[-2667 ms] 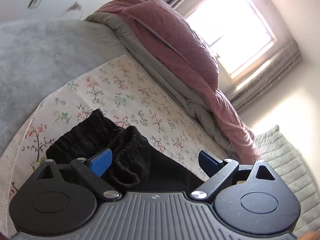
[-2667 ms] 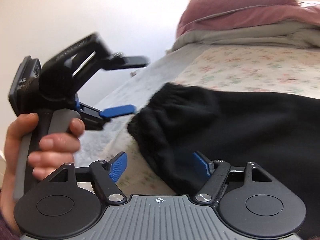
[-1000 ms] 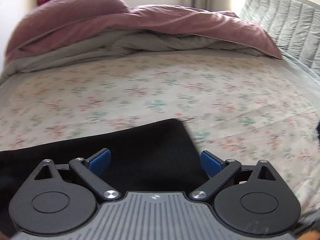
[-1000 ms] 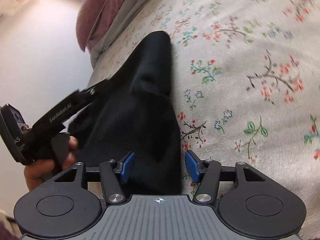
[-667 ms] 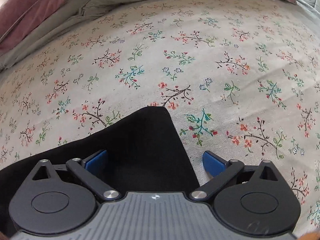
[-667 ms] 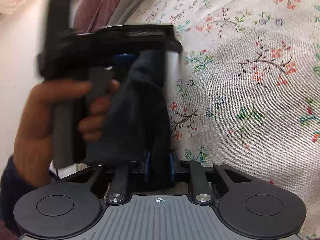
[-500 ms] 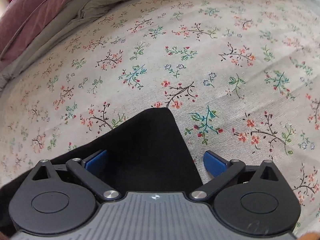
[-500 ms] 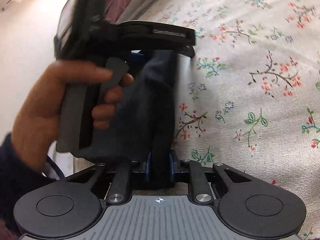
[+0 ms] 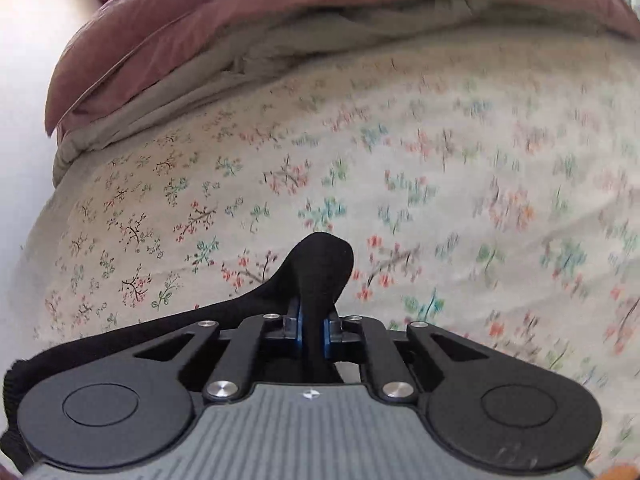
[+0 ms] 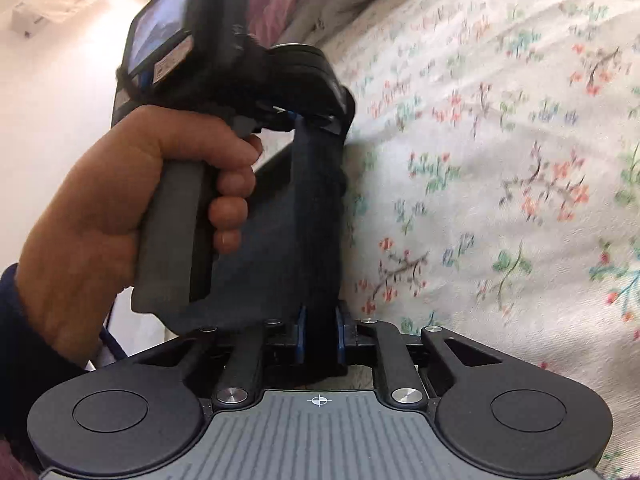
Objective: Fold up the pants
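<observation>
Both tongs pinch the black pants (image 9: 320,264) at one end, lifted just above the floral bed sheet (image 9: 460,184): the left tongs (image 9: 312,328) have just closed on a corner, the right tongs (image 10: 319,330) on the neighbouring edge. The carry-over likely goes best with the edge kept taut and level.

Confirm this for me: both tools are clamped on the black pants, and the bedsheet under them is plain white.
Not quite. Both the left tool and the right tool are shut on the black pants, but the bedsheet is not plain white: it carries a small floral print. Both wrist views show it.
</observation>
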A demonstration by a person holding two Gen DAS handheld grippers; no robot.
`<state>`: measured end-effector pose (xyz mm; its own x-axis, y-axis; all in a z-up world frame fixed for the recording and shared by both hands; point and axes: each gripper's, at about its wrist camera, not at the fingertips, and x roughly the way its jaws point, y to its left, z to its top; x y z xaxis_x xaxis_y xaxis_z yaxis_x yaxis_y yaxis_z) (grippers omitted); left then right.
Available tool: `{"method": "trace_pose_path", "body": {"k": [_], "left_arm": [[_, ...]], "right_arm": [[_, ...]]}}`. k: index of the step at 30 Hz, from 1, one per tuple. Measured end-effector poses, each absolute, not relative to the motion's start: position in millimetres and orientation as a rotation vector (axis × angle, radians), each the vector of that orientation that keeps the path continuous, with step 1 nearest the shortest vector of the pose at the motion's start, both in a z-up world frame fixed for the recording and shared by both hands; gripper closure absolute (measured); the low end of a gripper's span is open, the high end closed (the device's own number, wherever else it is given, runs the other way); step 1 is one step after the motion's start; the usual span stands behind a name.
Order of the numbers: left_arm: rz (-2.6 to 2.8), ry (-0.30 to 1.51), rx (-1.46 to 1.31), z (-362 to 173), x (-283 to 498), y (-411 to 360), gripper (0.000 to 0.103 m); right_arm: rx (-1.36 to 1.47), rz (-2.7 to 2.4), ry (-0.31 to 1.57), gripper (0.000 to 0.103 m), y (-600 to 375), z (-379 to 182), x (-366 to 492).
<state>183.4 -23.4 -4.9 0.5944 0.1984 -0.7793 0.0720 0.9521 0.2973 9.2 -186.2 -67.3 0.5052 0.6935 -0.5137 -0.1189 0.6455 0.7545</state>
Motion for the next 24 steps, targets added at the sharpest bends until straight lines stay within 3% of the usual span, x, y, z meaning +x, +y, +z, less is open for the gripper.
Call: {"method": "trace_pose_path", "body": {"k": [9, 13, 16, 18, 20, 22, 24], "left_arm": [[-0.071, 0.793, -0.005, 57, 182, -97, 0.065], [-0.17, 0.84, -0.01, 25, 195, -168, 0.064], [-0.203, 0.886, -0.021, -13, 206, -206, 0.064], [-0.205, 0.938, -0.007, -37, 211, -224, 0.059], [-0.237, 0.962, -0.004, -50, 216, -224, 0.044], [-0.291, 0.967, -0.068, -46, 214, -216, 0.037], [-0.342, 0.951, -0.132, -32, 209, -203, 0.037]], "right_arm": [[0.718, 0.525, 0.674, 0.09, -279, -8, -11], [0.703, 0.461, 0.612, 0.09, -342, 1, -23], [0.701, 0.317, 0.67, 0.09, -380, -14, -24], [0.728, 0.249, 0.727, 0.089, -399, -31, -23], [0.759, 0.191, 0.81, 0.086, -410, -52, -19], [0.712, 0.138, 0.867, 0.084, -410, -59, -17], [0.555, 0.023, 0.836, 0.084, -402, -53, -19]]}}
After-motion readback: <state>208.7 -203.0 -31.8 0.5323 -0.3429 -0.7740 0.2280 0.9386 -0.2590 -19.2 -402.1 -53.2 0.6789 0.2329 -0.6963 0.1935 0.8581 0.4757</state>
